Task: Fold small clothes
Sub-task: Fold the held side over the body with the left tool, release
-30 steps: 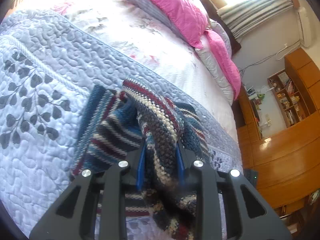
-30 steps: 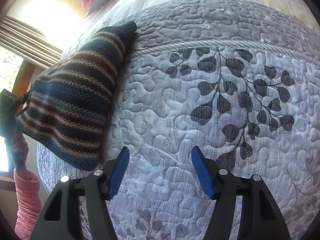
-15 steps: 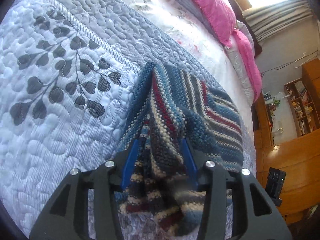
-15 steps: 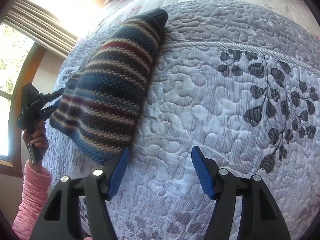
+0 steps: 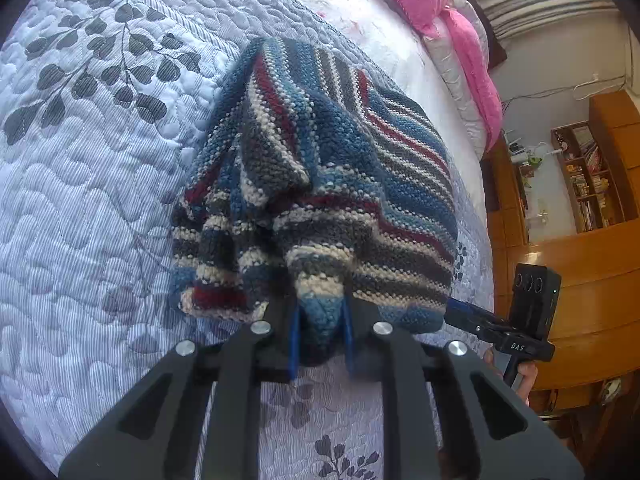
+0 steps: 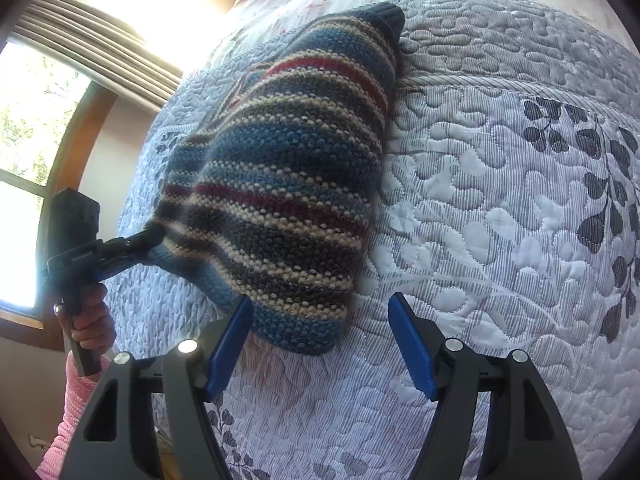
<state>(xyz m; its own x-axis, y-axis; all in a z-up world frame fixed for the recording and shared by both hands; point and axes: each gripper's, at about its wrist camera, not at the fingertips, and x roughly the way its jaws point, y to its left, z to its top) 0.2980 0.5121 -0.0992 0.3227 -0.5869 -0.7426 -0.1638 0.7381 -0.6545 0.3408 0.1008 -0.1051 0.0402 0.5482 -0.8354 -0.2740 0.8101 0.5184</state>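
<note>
A small striped knit garment (image 5: 320, 184) in blue, grey, cream and dark red lies bunched on the quilted bed (image 5: 92, 208). My left gripper (image 5: 320, 320) is shut on its near hem and pulls that edge up off the quilt. From the right wrist view the same knit garment (image 6: 288, 200) hangs stretched toward the left gripper (image 6: 154, 236), whose tip pinches its left corner. My right gripper (image 6: 320, 320) stands open just below the garment's lower edge, with the left blue pad beside the hem and nothing between the fingers. In the left wrist view the right gripper (image 5: 460, 312) shows at the garment's right corner.
The pale quilt (image 6: 500, 208) with a dark leaf print covers the bed. Pink pillows (image 5: 460, 40) lie at the head. Wooden cabinets and a bookshelf (image 5: 580, 184) stand past the bed's far side. A window with curtains (image 6: 80, 60) is at left. A hand in a pink sleeve (image 6: 84, 320) holds the left gripper.
The left gripper has dragged the garment toward the near edge of the bed and spread it out. The right gripper has closed in on the garment's lower edge, still open.
</note>
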